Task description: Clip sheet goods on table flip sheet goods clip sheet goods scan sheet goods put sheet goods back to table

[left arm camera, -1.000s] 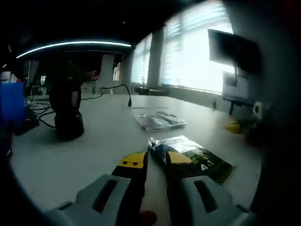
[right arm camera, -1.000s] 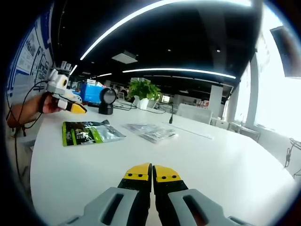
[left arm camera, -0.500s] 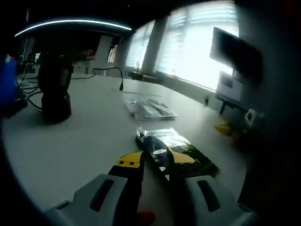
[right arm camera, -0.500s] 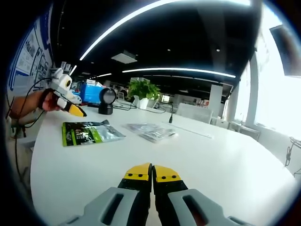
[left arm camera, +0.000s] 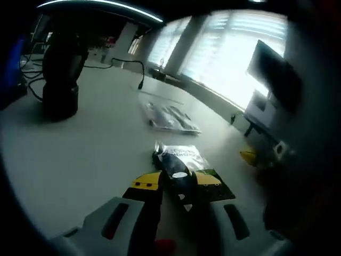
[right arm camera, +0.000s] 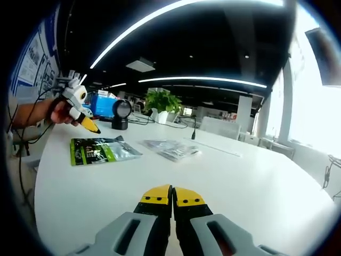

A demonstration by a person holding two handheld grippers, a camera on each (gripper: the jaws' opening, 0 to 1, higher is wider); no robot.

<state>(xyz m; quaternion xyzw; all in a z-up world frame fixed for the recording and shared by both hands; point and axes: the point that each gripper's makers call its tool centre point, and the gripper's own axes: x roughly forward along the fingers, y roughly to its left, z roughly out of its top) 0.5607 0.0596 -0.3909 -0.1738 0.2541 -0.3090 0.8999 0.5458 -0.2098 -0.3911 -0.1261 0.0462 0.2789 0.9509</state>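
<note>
A green and silver sheet packet (right arm camera: pixel 101 150) lies flat on the white table (right arm camera: pixel 240 181). In the left gripper view the packet (left arm camera: pixel 186 160) appears between my left gripper's (left arm camera: pixel 178 181) spread yellow-tipped jaws, which stand open. In the right gripper view a hand holds the left gripper (right arm camera: pixel 89 126) just above and behind the packet's far end, pointing down, apart from it. My right gripper (right arm camera: pixel 172 197) hovers low over the table's near part, shut on nothing, well away from the packet.
A clear sachet pack (right arm camera: pixel 171 149) lies beyond the green packet, also in the left gripper view (left arm camera: pixel 170 117). A black stand scanner (left arm camera: pixel 59 80) with cables stands further back. A potted plant (right arm camera: pixel 162 101) and a blue box (right arm camera: pixel 101 104) sit at the far edge.
My left gripper has tilted down and come closer over the green packet, whose end now shows between the jaws. The right gripper has not moved.
</note>
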